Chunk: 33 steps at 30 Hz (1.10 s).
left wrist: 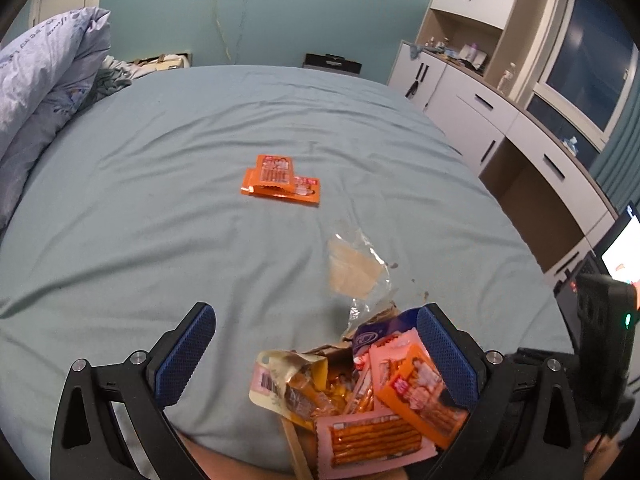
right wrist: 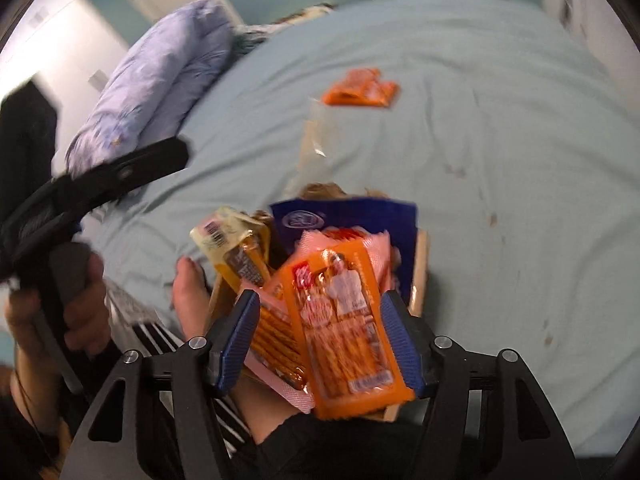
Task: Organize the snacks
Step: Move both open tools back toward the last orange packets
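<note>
Lying beyond the clear wrapper (left wrist: 358, 270): 2 orange packets (left wrist: 280, 180).

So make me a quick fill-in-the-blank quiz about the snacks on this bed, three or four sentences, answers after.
1. The two packets lying alone farther out on the bed are ____ in colour.
2. The crumpled empty wrapper on the sheet is ____, not coloured.
3. The orange packet sits between the fingers of the ____ gripper.
4. The heaped bedding at the bed's edge is pale ____.

Answers: orange; clear; right; purple
</note>
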Available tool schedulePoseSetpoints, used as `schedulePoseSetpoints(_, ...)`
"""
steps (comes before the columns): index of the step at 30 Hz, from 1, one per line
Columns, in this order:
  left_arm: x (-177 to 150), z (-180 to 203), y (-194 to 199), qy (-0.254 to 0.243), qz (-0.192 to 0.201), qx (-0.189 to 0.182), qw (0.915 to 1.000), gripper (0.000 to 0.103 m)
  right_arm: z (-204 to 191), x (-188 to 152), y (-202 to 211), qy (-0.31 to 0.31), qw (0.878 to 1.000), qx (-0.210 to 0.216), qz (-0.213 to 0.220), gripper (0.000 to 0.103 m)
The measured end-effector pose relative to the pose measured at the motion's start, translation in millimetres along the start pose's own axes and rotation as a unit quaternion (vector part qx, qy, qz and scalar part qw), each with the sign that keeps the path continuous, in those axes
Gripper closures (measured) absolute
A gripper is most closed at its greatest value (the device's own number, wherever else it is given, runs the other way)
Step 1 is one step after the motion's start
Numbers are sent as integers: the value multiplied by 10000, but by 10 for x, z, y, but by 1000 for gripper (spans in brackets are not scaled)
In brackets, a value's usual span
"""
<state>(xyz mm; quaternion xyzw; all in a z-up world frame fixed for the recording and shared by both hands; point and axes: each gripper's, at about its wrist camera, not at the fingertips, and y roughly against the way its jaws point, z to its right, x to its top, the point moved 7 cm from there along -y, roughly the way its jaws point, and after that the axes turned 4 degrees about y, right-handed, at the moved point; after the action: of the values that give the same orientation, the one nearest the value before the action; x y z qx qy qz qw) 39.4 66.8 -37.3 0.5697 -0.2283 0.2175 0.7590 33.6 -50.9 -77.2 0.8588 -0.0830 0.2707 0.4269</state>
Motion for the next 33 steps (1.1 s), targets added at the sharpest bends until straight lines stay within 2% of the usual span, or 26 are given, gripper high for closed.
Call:
schedulePoseSetpoints(3,1,0,1,-14,-2,4,10000,0,106,100,140,-316,9989,57,354,41)
schedulePoseSetpoints(6,-4,-3,-13,-2,-56,54,10000,0,301,210,333,-677,9944,-85,801,41)
schedulePoseSetpoints(12,-12,-19,-10,25,-117,64,9999,0,493,292,459,-902,9908,-386,929,41)
schedulePoseSetpoints(15,-9,-34,-10,109,-163,-15,9998,0,571,305,532,-855,9880,-768,1032,41)
schedulePoseSetpoints(17,-7,-49,-11,110,-161,60,9998,0,613,247,532,-916,9824,-1306,974,41)
schedulePoseSetpoints(20,-12,-47,-33,36,-199,196,9996,0,679,226,507,-961,9672,-2207,815,41)
schedulePoseSetpoints(23,0,-33,-56,-129,-197,369,9990,0,641,263,530,-809,9601,-2538,848,41)
schedulePoseSetpoints(27,40,-53,-168,-151,-326,471,9982,0,496,341,463,-431,9622,-2549,858,41)
schedulePoseSetpoints(33,244,-272,-339,-7,-397,759,9963,0,625,479,247,-435,9770,-1970,692,41)
